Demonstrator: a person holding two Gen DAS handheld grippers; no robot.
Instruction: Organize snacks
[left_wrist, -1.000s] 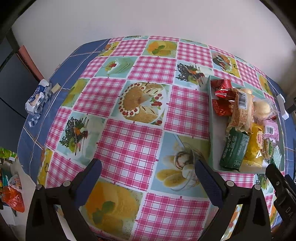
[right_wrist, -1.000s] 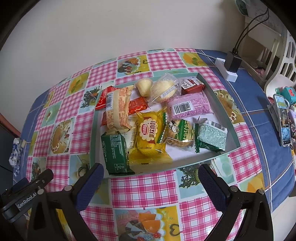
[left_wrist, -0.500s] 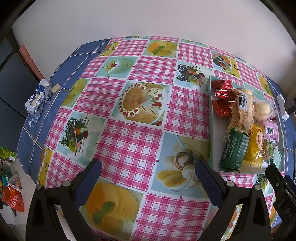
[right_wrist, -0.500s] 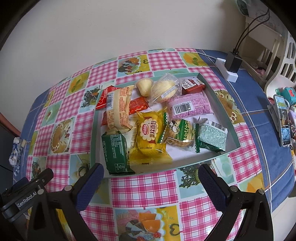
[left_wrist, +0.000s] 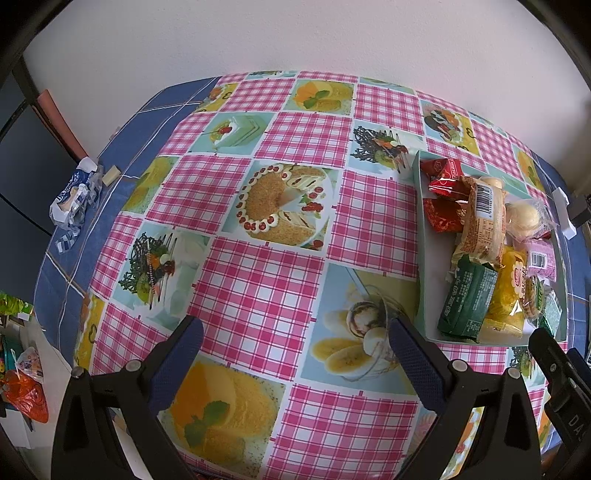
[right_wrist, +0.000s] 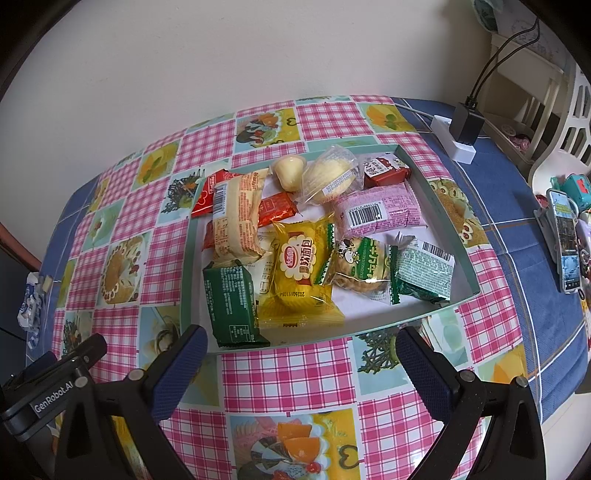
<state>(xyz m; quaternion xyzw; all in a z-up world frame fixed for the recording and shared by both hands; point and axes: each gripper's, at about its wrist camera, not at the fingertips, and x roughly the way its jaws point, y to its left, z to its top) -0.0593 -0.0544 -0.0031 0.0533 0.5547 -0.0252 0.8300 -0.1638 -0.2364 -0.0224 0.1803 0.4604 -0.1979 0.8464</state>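
Observation:
A shallow pale green tray (right_wrist: 436, 192) holds several wrapped snacks: a yellow bread pack (right_wrist: 301, 266), a green pack (right_wrist: 231, 302), a pink pack (right_wrist: 376, 214), an orange-white roll (right_wrist: 236, 218), red sachets and a jelly cup (right_wrist: 289, 172). My right gripper (right_wrist: 301, 349) is open and empty, just in front of the tray's near edge. My left gripper (left_wrist: 295, 341) is open and empty over the checked tablecloth (left_wrist: 258, 288), left of the tray (left_wrist: 424, 258).
A crumpled blue-white wrapper (left_wrist: 74, 195) lies at the table's left edge. A white power strip with a black charger (right_wrist: 461, 133) sits behind the tray on the right. A phone (right_wrist: 563, 240) stands at the far right. The wall is close behind the table.

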